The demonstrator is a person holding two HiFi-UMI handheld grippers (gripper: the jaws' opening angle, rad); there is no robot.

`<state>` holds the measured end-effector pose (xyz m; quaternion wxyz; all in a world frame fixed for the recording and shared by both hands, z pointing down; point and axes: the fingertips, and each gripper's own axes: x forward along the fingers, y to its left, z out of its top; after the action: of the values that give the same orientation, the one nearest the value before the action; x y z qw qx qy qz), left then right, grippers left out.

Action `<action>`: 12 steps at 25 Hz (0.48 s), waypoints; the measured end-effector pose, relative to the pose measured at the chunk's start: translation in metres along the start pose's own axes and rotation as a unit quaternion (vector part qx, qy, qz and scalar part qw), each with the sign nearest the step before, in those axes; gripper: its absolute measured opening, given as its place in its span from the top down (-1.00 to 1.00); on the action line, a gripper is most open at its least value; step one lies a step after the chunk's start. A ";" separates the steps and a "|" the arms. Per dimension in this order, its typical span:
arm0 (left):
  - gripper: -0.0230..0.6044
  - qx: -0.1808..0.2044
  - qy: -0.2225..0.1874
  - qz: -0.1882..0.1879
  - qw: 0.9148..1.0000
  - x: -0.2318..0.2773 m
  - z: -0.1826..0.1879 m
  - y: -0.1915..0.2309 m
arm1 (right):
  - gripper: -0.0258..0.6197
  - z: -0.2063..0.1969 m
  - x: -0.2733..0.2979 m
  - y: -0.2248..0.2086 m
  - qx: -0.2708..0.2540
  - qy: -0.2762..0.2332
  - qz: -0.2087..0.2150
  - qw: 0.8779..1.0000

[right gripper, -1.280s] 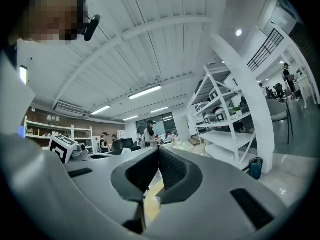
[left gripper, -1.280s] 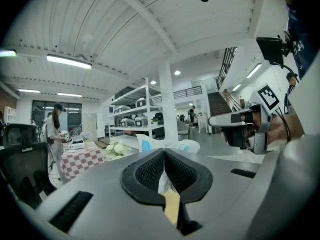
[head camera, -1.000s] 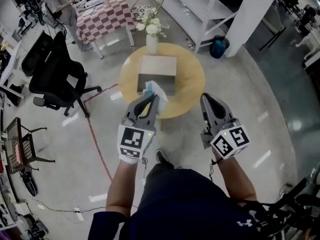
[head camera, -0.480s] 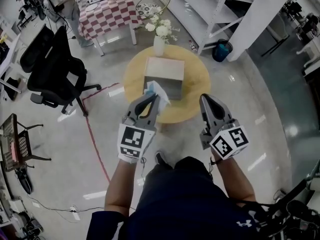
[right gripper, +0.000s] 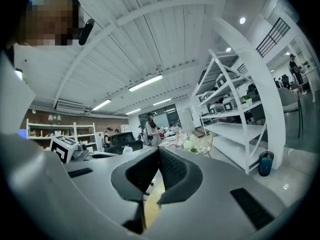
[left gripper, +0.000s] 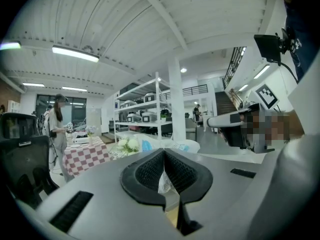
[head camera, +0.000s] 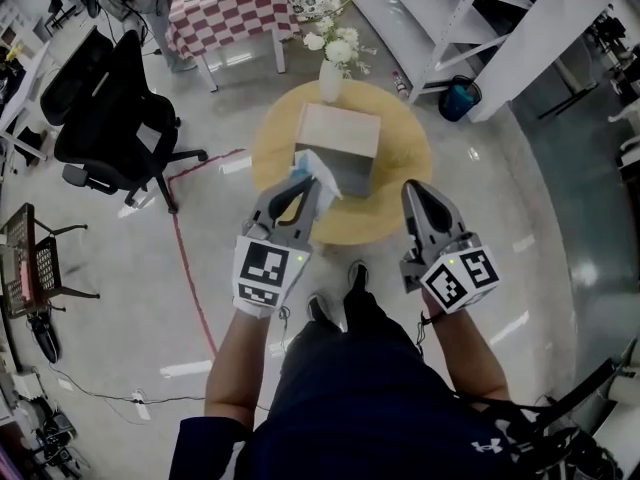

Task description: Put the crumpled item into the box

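On a round yellow table (head camera: 400, 203) stands a cardboard box (head camera: 338, 144), its top open. My left gripper (head camera: 305, 186) is shut on a crumpled white and pale-blue item (head camera: 313, 171), which hangs at the box's near edge. In the left gripper view the jaws (left gripper: 164, 152) pinch a thin fold of that item (left gripper: 165, 183), and the rest bulges beyond the tips. To the right, my right gripper (head camera: 414, 190) hovers over the table's near right edge. Its jaws (right gripper: 157, 152) meet with nothing between them.
A white vase of flowers (head camera: 333, 66) stands on the table behind the box. A black office chair (head camera: 115, 118) is at the left, a checkered table (head camera: 225, 8) behind, white shelving (head camera: 440, 18) and a teal bin (head camera: 461, 99) at the right. A red line (head camera: 190, 278) crosses the floor.
Both grippers have moved forward toward the table, the left still holding the crumpled item. The box and table now lie closer beneath them, and the person has stepped forward.
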<state>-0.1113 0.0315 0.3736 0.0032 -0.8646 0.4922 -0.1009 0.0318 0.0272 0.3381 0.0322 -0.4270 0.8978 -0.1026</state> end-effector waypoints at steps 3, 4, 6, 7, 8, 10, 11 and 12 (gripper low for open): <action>0.87 0.004 0.008 0.011 1.000 0.012 0.002 0.001 | 0.92 0.002 0.011 -0.012 0.007 -0.001 0.016 1.000; 0.87 0.006 0.010 0.015 1.000 0.017 0.003 0.002 | 0.92 0.003 0.015 -0.017 0.009 -0.001 0.020 1.000; 0.87 0.008 0.016 0.022 1.000 0.028 0.005 0.005 | 0.92 0.006 0.022 -0.029 0.014 0.000 0.027 1.000; 0.87 0.008 0.019 0.026 0.999 0.033 0.006 0.005 | 0.92 0.007 0.026 -0.035 0.016 0.001 0.030 0.999; 0.87 0.009 0.022 0.029 0.999 0.039 0.007 0.006 | 0.92 0.008 0.029 -0.041 0.019 0.002 0.033 0.999; 0.87 0.009 0.027 0.034 0.999 0.051 0.008 0.008 | 0.92 0.010 0.037 -0.054 0.023 0.003 0.037 0.999; 0.87 0.010 0.029 0.037 0.999 0.057 0.008 0.010 | 0.92 0.011 0.042 -0.060 0.024 0.004 0.039 0.999; 0.87 0.011 0.031 0.039 0.999 0.065 0.009 0.012 | 0.92 0.013 0.047 -0.066 0.025 0.005 0.042 0.999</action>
<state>-0.0880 -0.0304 0.3750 0.0012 -0.8412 0.5242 -0.1324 0.0541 -0.0520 0.3413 0.0425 -0.3875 0.9123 -0.1253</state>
